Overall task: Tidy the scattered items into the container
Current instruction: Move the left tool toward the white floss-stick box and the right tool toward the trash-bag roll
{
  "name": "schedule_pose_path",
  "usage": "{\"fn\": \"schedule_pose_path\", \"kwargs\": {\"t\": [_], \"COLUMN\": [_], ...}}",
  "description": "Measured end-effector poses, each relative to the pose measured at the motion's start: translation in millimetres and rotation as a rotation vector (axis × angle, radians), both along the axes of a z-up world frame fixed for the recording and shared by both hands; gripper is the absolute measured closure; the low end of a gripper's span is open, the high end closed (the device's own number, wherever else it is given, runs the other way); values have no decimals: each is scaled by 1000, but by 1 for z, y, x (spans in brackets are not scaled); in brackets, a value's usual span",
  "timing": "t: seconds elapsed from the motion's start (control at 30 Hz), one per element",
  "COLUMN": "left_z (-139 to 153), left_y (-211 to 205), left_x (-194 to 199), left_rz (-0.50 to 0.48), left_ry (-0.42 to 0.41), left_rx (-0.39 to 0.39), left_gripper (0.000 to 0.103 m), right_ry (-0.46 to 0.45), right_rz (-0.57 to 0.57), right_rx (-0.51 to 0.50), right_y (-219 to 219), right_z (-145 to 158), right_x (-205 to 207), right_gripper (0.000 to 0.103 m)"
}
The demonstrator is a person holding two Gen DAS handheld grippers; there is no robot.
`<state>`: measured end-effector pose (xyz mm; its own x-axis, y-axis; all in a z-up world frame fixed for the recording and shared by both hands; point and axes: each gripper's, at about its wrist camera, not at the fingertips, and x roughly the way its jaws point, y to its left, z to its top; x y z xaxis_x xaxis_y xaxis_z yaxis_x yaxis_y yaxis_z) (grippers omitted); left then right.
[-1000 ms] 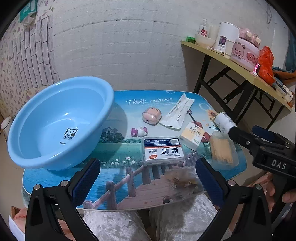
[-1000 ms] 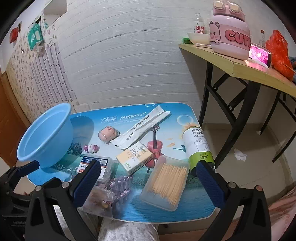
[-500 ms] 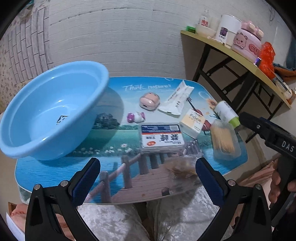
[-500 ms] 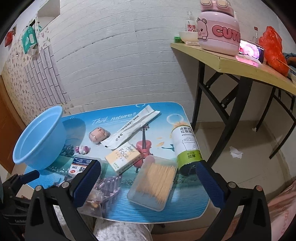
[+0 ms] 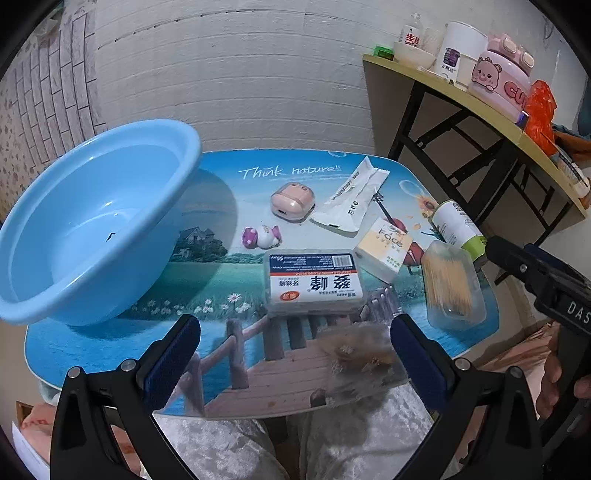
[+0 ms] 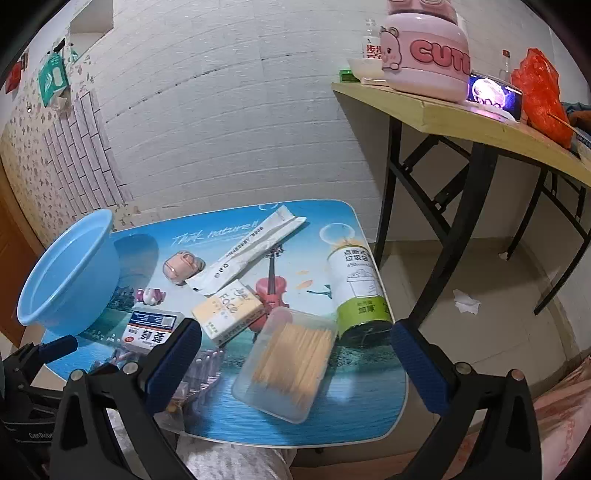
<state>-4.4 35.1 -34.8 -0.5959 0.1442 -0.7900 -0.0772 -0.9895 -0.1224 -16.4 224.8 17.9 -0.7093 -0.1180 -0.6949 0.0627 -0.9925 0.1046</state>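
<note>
Left wrist view: a picture-printed desk [image 5: 221, 354] against a white brick wall [image 5: 240, 74], blue basin [image 5: 92, 221] far left; both grippers, left [image 5: 295, 354] and right [image 6: 295, 354], gape empty.

The desk [image 5: 110, 343] top carried the printed words "Think nature!!" along its far edge. A yellow pack [image 5: 384, 247] read "Face". A flat clear box [image 5: 314, 282] bore a label with large Chinese characters, a barcode and fine print too small to read. A white roll [image 6: 358, 291] with a green band carried Chinese text and "450mm". The long white sachet [image 6: 251, 247] had lettering too small to make out. On the shelf [image 6: 443, 110], a pink pot [image 6: 428, 51] read "CUT", the rest cut off, and a bottle [image 5: 410, 35] bore red Chinese characters. The right gripper [image 5: 554, 291], seen from the left wrist, showed "DAS".
</note>
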Motion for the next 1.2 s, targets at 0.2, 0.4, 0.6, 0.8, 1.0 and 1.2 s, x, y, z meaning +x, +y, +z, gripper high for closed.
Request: {"fn": "schedule_pose_path", "kwargs": {"t": [0.2, 0.4, 0.6, 0.8, 1.0, 1.2], "left_z": [-1, -3, -6, -13, -20, -28], "left_y": [6, 9, 12, 19, 23, 27], "left_x": [-8, -16, -21, -28, -39, -48], "left_rz": [0, 8, 12, 14, 29, 33], "left_ry": [-2, 0, -3, -13, -18, -26], "left_rx": [-18, -29, -35, -48, -57, -74], "left_gripper": [0, 0, 0, 0, 0, 0], "right_ry": [-3, 9, 9, 12, 2, -1], "right_rz": [-9, -26, -32, -45, -59, -68], "right_rx": [0, 1, -3, 0, -8, -17], "right_y": [7, 14, 21, 29, 38, 46], "right_z": [-3, -2, -5, -7, -13, -18], "right_x": [0, -1, -3, -5, -10, -15], "right_gripper": [0, 0, 0, 0, 0, 0]}}
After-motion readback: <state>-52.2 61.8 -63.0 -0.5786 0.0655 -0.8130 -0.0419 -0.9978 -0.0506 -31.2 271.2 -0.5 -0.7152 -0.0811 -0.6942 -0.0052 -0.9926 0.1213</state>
